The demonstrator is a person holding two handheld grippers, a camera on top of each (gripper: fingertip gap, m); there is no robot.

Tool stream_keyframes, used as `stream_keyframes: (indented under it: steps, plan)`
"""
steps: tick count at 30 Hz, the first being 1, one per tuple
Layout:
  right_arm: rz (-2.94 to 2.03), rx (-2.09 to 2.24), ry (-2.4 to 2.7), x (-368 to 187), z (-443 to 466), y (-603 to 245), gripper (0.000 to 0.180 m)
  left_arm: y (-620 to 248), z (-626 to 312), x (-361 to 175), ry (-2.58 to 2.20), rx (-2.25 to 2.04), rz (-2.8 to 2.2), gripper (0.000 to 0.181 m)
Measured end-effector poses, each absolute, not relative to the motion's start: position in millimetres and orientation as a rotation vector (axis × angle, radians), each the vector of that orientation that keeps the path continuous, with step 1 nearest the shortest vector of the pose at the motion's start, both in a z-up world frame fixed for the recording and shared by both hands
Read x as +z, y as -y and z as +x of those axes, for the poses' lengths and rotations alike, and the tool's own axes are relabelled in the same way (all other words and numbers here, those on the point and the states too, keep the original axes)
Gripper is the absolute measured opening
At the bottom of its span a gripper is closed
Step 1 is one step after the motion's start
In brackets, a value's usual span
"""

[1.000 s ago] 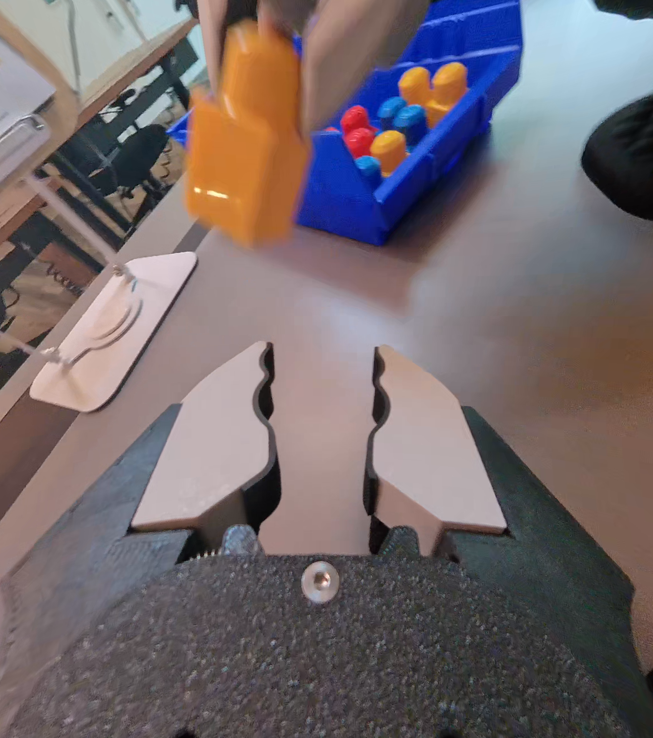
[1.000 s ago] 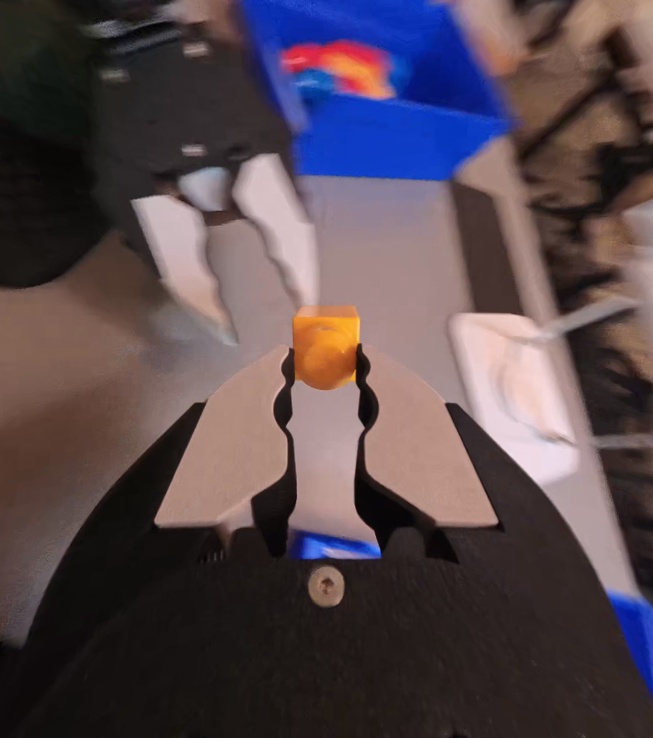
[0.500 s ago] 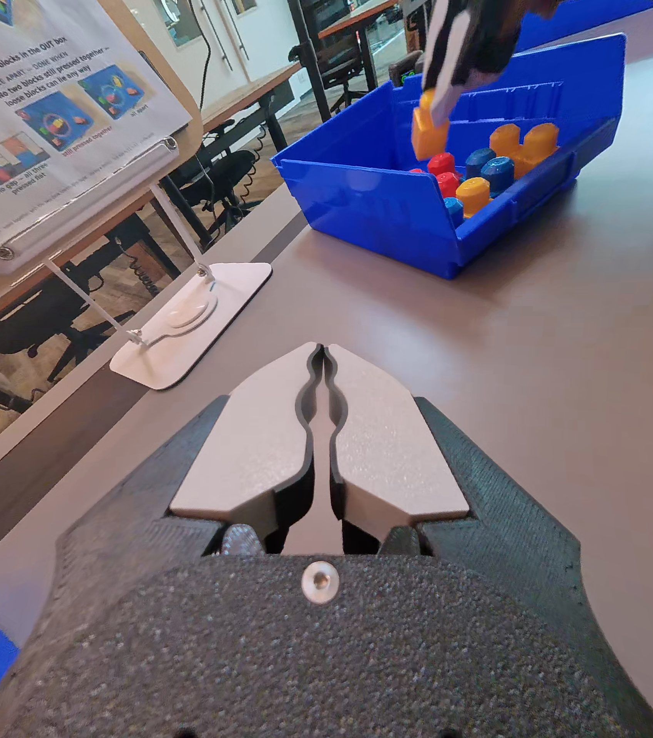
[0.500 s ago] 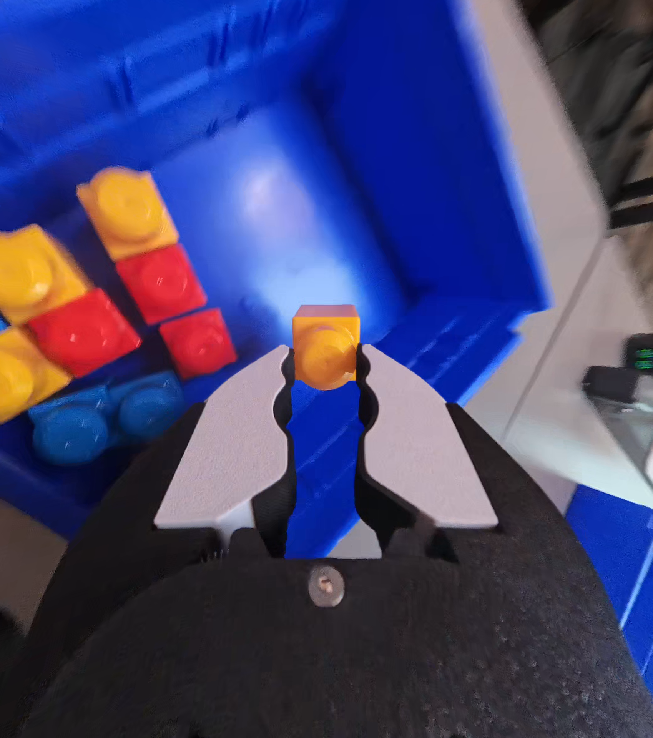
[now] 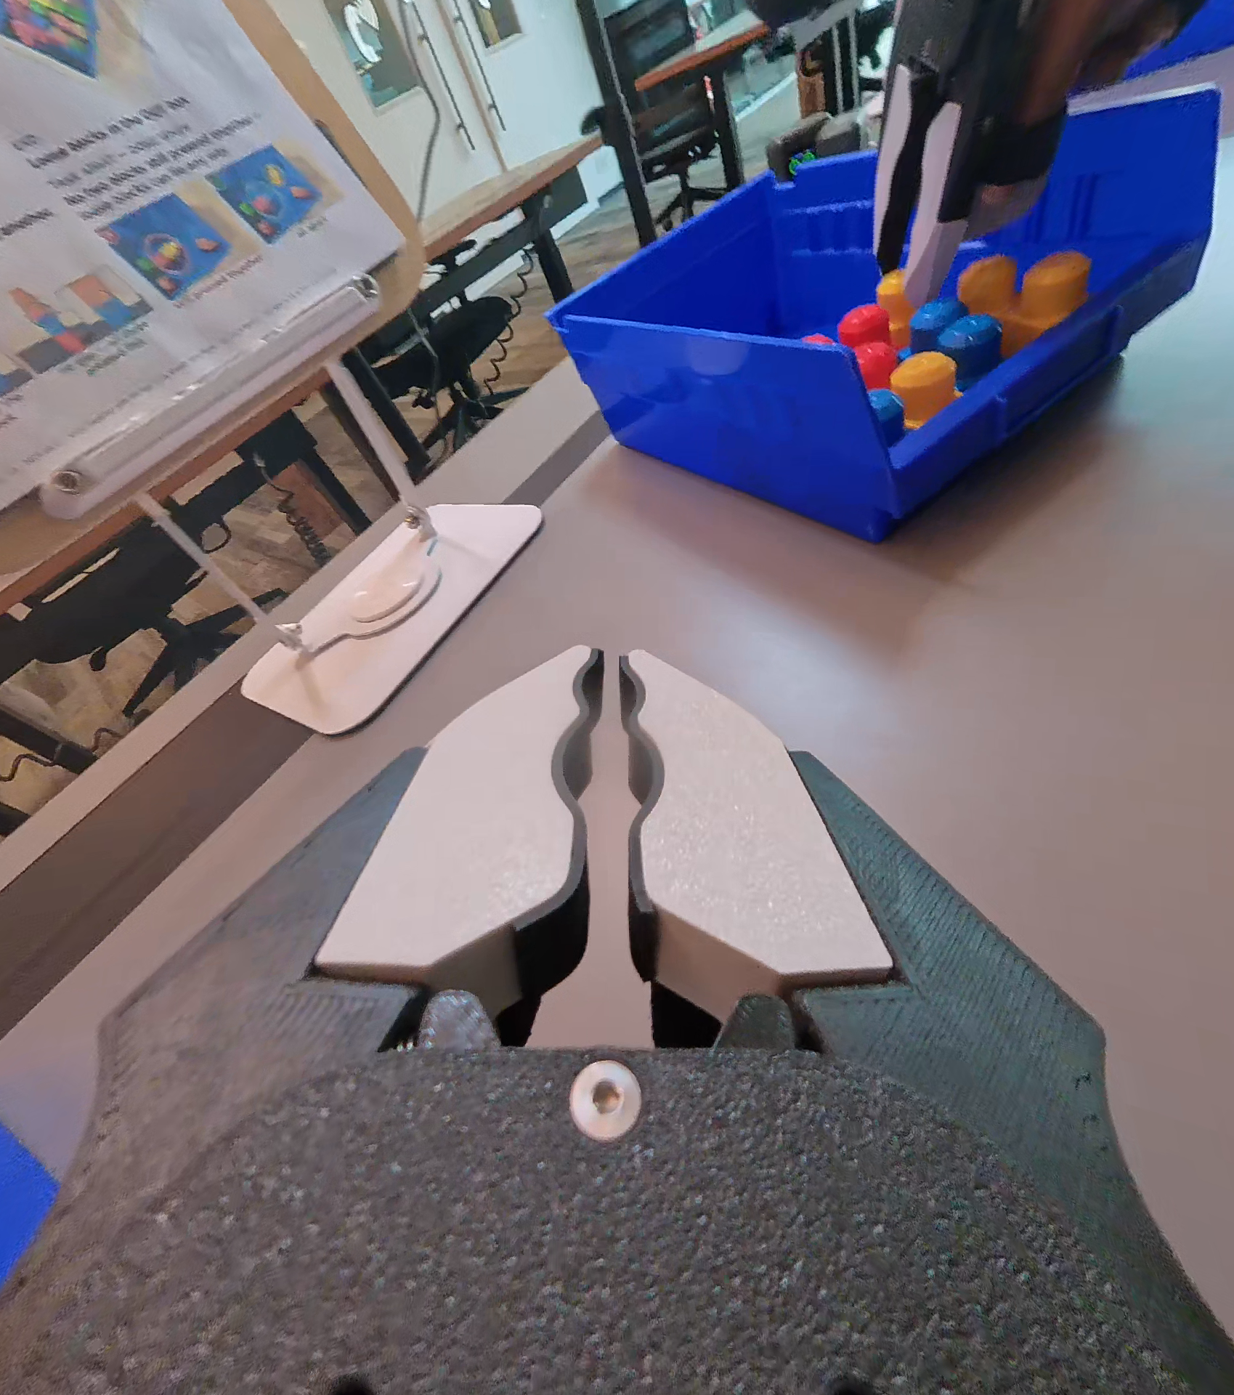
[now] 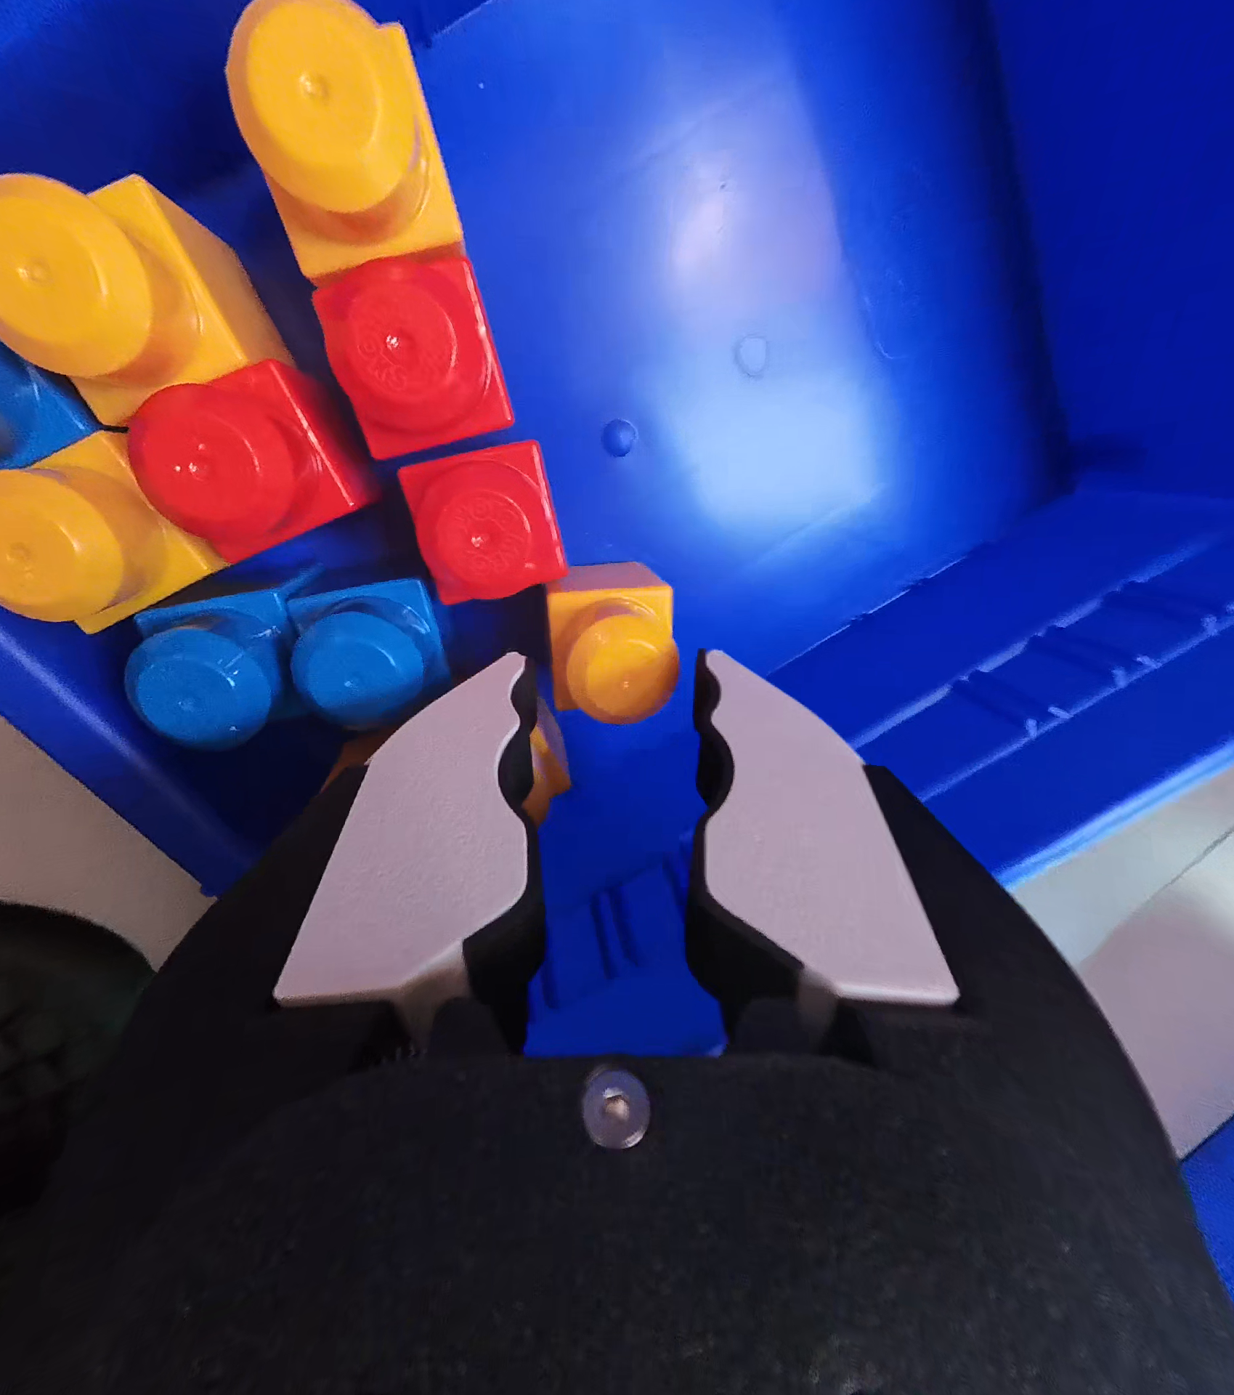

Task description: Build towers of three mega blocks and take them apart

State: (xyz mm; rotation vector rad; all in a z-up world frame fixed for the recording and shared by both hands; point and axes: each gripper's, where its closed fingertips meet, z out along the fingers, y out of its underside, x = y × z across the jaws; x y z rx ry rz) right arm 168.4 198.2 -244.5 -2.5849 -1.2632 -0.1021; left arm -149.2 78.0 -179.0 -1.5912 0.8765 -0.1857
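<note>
Orange block [image 6: 610,645] sits in blue bin [image 6: 900,302], stud facing camera, just ahead of right gripper [image 6: 610,672], jaws spread, clear of it; other blocks left. Left gripper [image 5: 611,660] far back over tabletop [image 5: 976,679], jaws nearly closed, empty

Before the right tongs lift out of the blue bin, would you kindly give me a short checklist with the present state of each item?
1. Right tongs open: ok, a clear gap shows between the fingers.
2. Small orange block released: ok, neither finger touches it.
3. Block settled on the floor of the blue bin: cannot tell, it may be tilted or falling.
4. Neighbouring red block clear of the fingers: ok.
5. Left tongs out of the way: ok, nearly shut, empty, over the table away from the bin.
6. Exit path upward: cannot tell, not in view.
</note>
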Motion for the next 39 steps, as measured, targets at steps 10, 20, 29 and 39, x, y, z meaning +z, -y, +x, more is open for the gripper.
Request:
stream_keyframes:
  steps: [10,20,29,39]
  plan:
    - [-1.853,0.020,0.830,-107.1,109.7,-239.0,0.045,-93.7,-275.6,-93.5,-0.367,0.057,-1.466,0.001]
    - [-1.470,0.550,0.922,-73.7,-5.0,-138.9,0.045,-120.1,-457.9,-202.7,-0.071,0.527,-2.101,0.042]
    - [-1.492,0.648,1.046,-108.8,-35.0,-116.4,0.045,-143.7,-463.4,-263.8,-0.255,0.546,-2.444,0.043]
    - [-1.495,0.654,1.122,-122.0,-45.3,-108.5,0.045,-166.3,-446.8,-257.7,-0.374,0.550,-2.373,0.013]
